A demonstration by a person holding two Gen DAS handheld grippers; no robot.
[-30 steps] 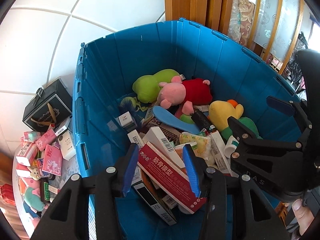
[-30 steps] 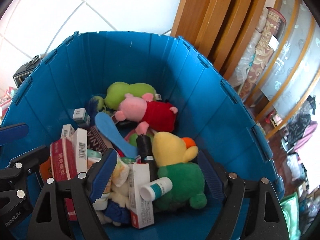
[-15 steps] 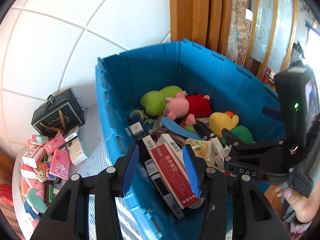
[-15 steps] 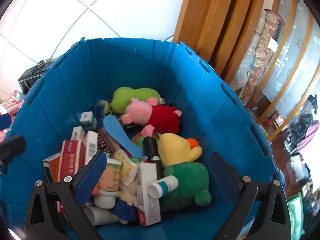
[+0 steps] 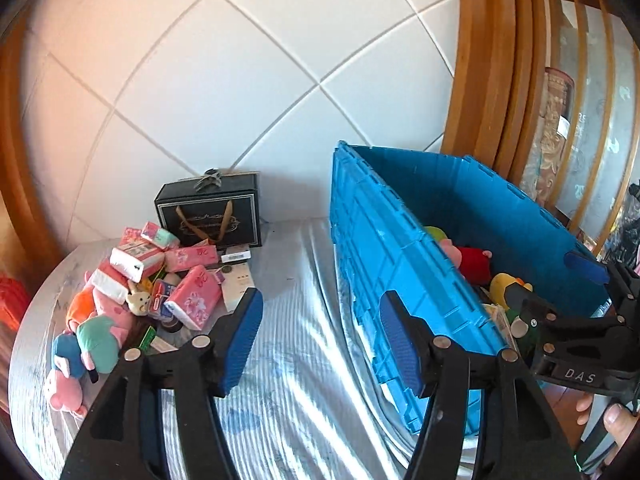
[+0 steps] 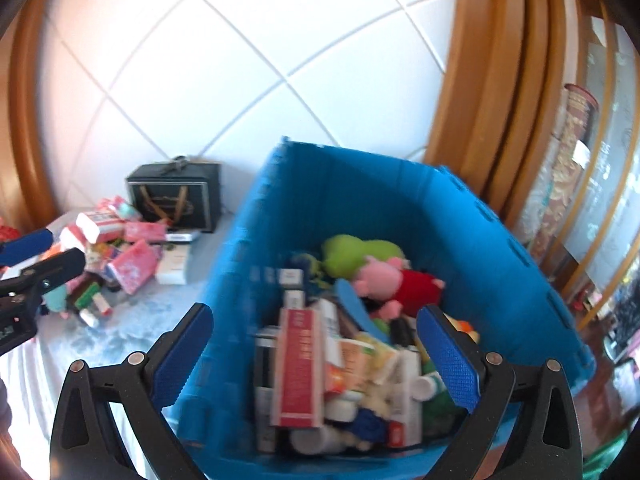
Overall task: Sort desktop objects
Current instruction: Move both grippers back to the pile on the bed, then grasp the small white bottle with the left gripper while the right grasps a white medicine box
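A blue plastic crate (image 5: 404, 280) stands on the striped cloth at the right; in the right wrist view the crate (image 6: 500, 248) holds plush toys, a red box (image 6: 298, 364) and several cartons. A pile of pink tissue packs and plush toys (image 5: 160, 280) lies on the table to the left, and the pile also shows in the right wrist view (image 6: 120, 256). My left gripper (image 5: 322, 340) is open and empty above the cloth beside the crate's left wall. My right gripper (image 6: 314, 356) is open and empty above the crate's near end.
A black gift box (image 5: 210, 212) stands against the white tiled wall behind the pile. A wooden door frame (image 5: 480, 80) rises behind the crate. The round table's edge (image 5: 24, 320) curves at the far left.
Both grippers have pulled back and up out of the crate and swung left. The left one now looks at the table and the pile instead of the crate's inside.
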